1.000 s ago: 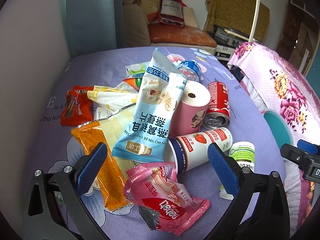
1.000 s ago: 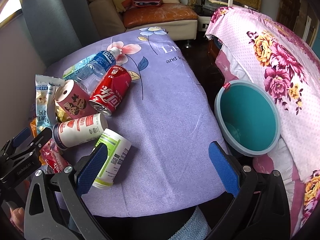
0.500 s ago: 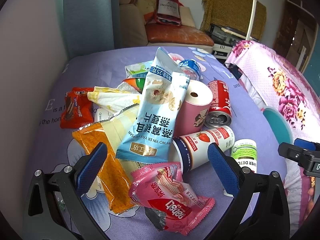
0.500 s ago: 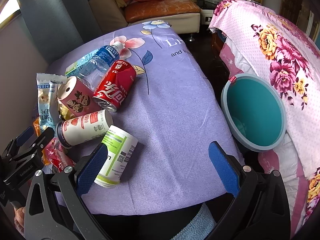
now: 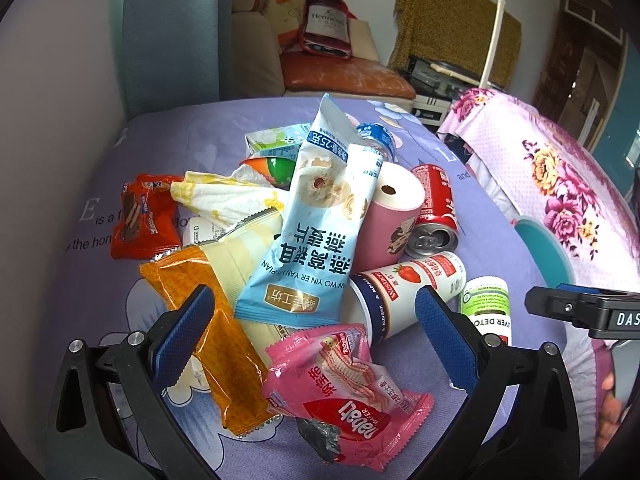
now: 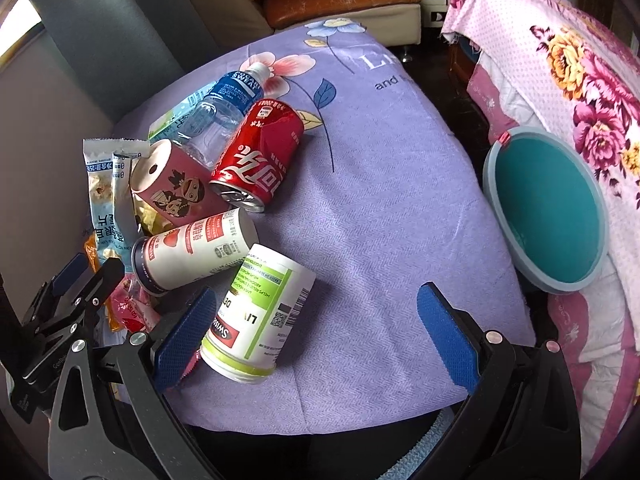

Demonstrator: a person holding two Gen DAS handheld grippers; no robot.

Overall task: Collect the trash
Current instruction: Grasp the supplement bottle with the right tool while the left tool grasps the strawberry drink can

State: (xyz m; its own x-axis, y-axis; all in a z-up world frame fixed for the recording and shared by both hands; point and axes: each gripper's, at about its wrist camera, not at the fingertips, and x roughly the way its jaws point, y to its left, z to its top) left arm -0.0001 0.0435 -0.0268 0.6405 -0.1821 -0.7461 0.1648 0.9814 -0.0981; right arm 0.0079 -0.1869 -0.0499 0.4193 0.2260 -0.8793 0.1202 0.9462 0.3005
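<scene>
Closer now: crinkly pink wrapper (image 5: pixel 344 392) (foil)

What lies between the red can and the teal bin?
Only bare purple cloth, in the right wrist view, between red can and teal bin.

Left wrist view: from low and close, facing forward over the wrapper pile on the purple cloth (image 5: pixel 208 136). Right wrist view: from higher, facing down at the cloth's near edge and the teal bin (image 6: pixel 548 208). Shared by both: red can (image 5: pixel 434 208), strawberry cup (image 6: pixel 192 246), green-label bottle (image 6: pixel 256 316).
</scene>
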